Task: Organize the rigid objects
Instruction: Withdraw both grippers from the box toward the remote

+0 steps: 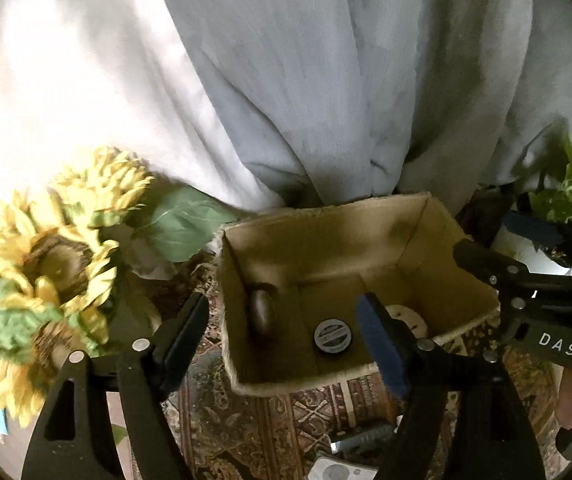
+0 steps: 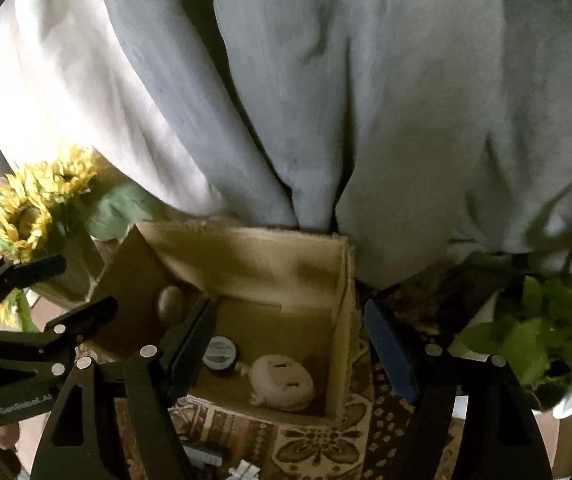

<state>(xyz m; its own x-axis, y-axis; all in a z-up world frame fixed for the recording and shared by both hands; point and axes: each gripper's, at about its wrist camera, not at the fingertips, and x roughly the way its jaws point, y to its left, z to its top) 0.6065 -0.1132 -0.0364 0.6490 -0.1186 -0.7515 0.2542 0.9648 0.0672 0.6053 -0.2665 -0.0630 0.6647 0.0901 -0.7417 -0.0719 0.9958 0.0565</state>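
An open cardboard box (image 1: 414, 236) (image 2: 342, 320) stands on a patterned cloth. In it lie a brown egg-shaped stone (image 1: 263, 314) (image 2: 169, 300), a round black tin (image 1: 330, 337) (image 2: 219, 353) and a white round plug-like piece (image 1: 406, 316) (image 2: 281, 382). My left gripper (image 1: 286, 340) hovers open above the box's near side with nothing between its pads. Over the box's right part my right gripper (image 2: 292, 348) also stands open and holds nothing. Each gripper shows in the other's view: the right gripper (image 1: 506, 244) at the box's right wall, the left gripper (image 2: 61, 290) at its left flap.
Artificial sunflowers (image 1: 53, 260) (image 2: 25, 208) crowd the box's left side. A leafy green plant (image 2: 546, 328) in a white pot stands to the right. A grey curtain (image 1: 326, 80) hangs right behind the box. Small grey and white items (image 1: 358, 440) lie on the patterned cloth (image 1: 253, 432) nearest me.
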